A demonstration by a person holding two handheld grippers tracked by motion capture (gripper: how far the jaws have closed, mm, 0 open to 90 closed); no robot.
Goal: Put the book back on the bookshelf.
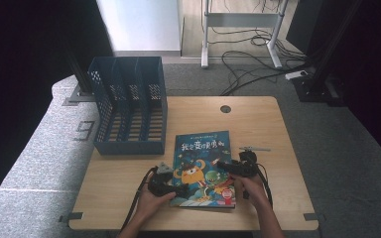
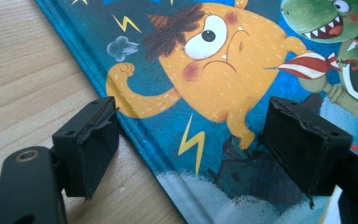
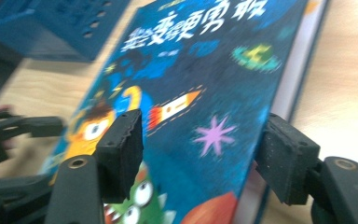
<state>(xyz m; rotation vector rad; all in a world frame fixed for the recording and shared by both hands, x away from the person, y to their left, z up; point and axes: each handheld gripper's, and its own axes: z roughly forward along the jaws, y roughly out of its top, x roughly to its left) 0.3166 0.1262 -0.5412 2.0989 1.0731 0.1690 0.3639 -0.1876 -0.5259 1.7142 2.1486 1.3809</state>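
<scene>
A children's picture book [image 1: 203,158] with a blue cover, an orange monster and a green dinosaur lies flat on the wooden table [image 1: 258,124]. My left gripper [image 1: 181,187] sits low at the book's near left edge. Its jaws stand open [image 2: 191,121], one over bare wood and the other over the cover [image 2: 223,70]. My right gripper [image 1: 223,166] reaches in from the right. It is open [image 3: 200,135] above the cover [image 3: 205,70], with one jaw over the artwork and the other by the page edge. Neither pad presses on the book.
A blue slotted file organizer [image 1: 129,106] stands at the table's back left, just beyond the book [image 3: 51,28]. A round cable hole [image 1: 225,108] sits at the table's far middle. Cables [image 1: 248,59] trail on the floor behind.
</scene>
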